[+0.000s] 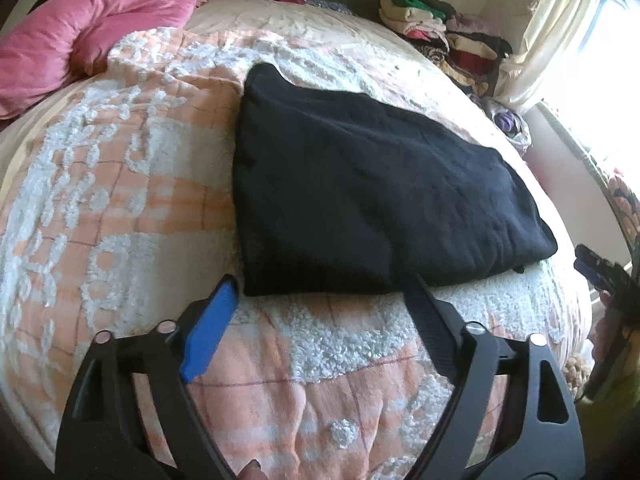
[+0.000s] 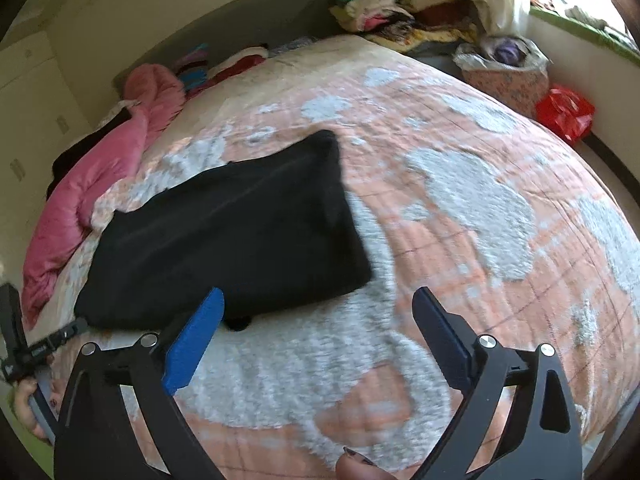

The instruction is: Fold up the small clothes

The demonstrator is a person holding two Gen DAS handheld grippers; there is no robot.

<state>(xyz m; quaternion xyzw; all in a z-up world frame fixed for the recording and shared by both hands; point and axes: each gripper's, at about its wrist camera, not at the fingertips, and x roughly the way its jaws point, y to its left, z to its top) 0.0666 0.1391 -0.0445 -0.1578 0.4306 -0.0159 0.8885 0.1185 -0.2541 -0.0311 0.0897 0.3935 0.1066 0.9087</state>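
A black garment (image 1: 372,184) lies folded into a flat rectangle on the orange-and-white bedspread (image 1: 120,208). My left gripper (image 1: 320,284) is open and empty, hovering just short of the garment's near edge. In the right wrist view the same garment (image 2: 232,232) lies left of centre. My right gripper (image 2: 318,298) is open and empty, just off the garment's near right corner, above the bedspread (image 2: 480,220). The left gripper (image 2: 24,344) shows at the left edge of the right wrist view; the right gripper (image 1: 604,280) shows at the right edge of the left wrist view.
A pink duvet (image 1: 80,36) lies bunched at the head of the bed. Stacks of folded clothes (image 1: 440,32) sit at the far side near a curtain (image 1: 560,28). A patterned bag (image 2: 508,76) and a red plastic bag (image 2: 564,114) stand beside the bed.
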